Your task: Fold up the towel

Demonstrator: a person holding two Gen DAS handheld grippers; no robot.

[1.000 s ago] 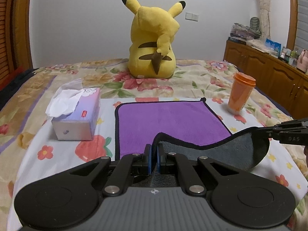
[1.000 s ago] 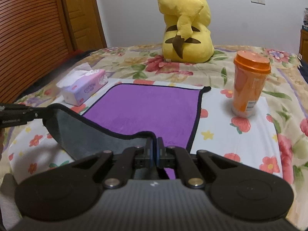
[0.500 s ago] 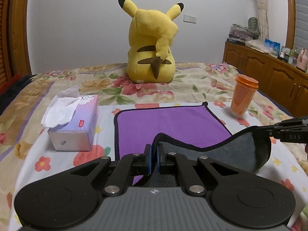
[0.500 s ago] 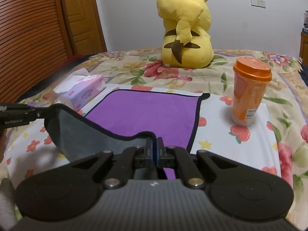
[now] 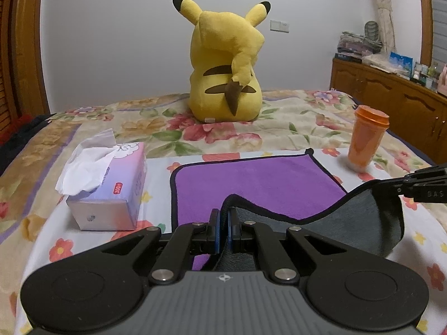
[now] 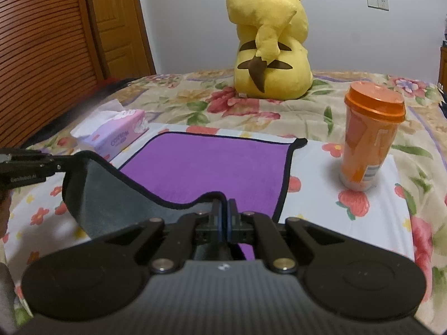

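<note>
The left claw [image 5: 223, 224] was clamped on the near edge of the towel [image 5: 251, 184], its blue pads pressed together with the black-trimmed hem pinched between them. The right claw [image 6: 225, 217] was likewise clamped on the same near edge, at the other corner. Between the two, the lifted edge sagged in a curve and showed the towel's grey underside. The far part of the towel lay flat and purple side up on the bed [image 5: 293, 117], over a white cloth with small flowers.

In the left view, the right claw came in from the right edge, gripping its corner of the raised hem. In the right view, the left claw reached in from the left edge in the same way.

A tissue box [image 5: 111, 187] sat on the bed just left of the towel, a white tissue sticking out of its top. An orange cup [image 6: 368, 136] with an orange lid stood upright to the right of the towel, near its far right corner but apart from it. A yellow plush [image 5: 226, 64] sat farther back on the floral bedspread, its back to the cameras. A wooden cabinet [image 5: 391, 97] stood along the wall to the right.
</note>
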